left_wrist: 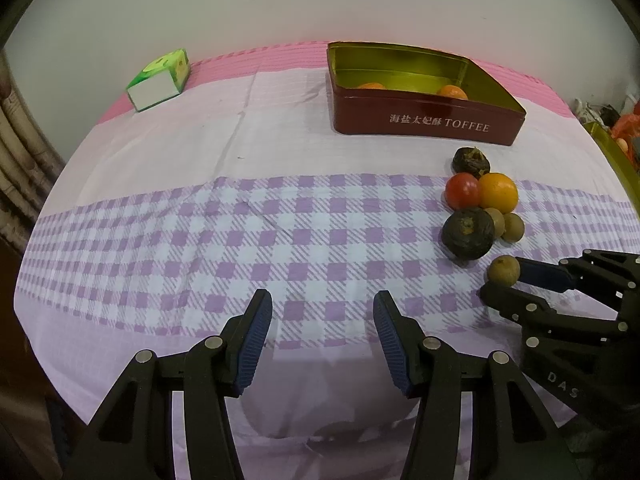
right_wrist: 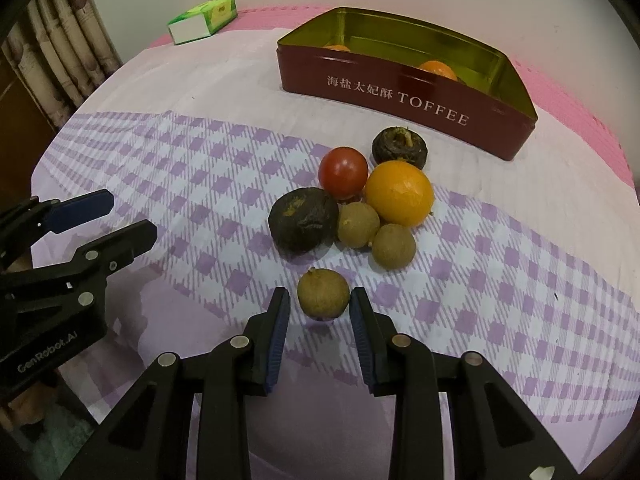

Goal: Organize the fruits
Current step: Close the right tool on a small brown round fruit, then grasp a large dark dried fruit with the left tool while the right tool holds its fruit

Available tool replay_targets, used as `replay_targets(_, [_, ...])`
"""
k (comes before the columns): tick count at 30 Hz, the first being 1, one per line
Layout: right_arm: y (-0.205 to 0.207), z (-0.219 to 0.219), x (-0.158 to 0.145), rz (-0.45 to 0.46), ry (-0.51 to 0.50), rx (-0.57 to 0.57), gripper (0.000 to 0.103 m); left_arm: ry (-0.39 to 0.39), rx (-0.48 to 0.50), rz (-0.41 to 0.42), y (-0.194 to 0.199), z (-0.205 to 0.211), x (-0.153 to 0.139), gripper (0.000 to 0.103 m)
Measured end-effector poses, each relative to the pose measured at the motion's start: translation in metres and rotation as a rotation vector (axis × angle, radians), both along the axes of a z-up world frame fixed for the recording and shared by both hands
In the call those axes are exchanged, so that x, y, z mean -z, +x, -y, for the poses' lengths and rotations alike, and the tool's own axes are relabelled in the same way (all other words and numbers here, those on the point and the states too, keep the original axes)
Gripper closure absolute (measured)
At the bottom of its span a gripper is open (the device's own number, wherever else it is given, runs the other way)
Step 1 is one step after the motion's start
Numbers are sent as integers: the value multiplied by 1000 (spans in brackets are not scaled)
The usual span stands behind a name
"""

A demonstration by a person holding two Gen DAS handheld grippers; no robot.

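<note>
A red toffee tin (right_wrist: 400, 98) stands open at the back with two oranges (right_wrist: 436, 69) inside. In front lie a red tomato (right_wrist: 343, 173), an orange (right_wrist: 399, 194), two dark wrinkled fruits (right_wrist: 303, 220) and two brown longans (right_wrist: 358, 225). A third longan (right_wrist: 323, 294) lies apart, between the fingertips of my right gripper (right_wrist: 320, 304), whose jaws are open with small gaps to it. My left gripper (left_wrist: 323, 312) is open and empty over the checked cloth, left of the fruit pile (left_wrist: 480, 208). The tin also shows in the left wrist view (left_wrist: 424, 120).
A green and white carton (left_wrist: 160, 80) lies at the back left. A curtain (right_wrist: 60, 52) hangs beyond the table's left edge. Clutter (left_wrist: 624, 128) sits past the right edge. A pink and purple checked cloth (left_wrist: 240, 220) covers the table.
</note>
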State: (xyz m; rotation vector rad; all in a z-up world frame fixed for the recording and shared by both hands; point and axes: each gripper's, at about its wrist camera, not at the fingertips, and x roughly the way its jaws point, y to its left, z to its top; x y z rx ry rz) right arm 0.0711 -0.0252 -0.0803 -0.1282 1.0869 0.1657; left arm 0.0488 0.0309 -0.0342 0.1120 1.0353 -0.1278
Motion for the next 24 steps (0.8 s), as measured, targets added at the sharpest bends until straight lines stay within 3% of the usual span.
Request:
replay_targets(3, [0,-1,1,7,-14,0,79,0,6,2,1,1,1,49])
replay_targets(24, [-6,56,1,21,-23,147,79,-60,130,-7,10,37,0,49])
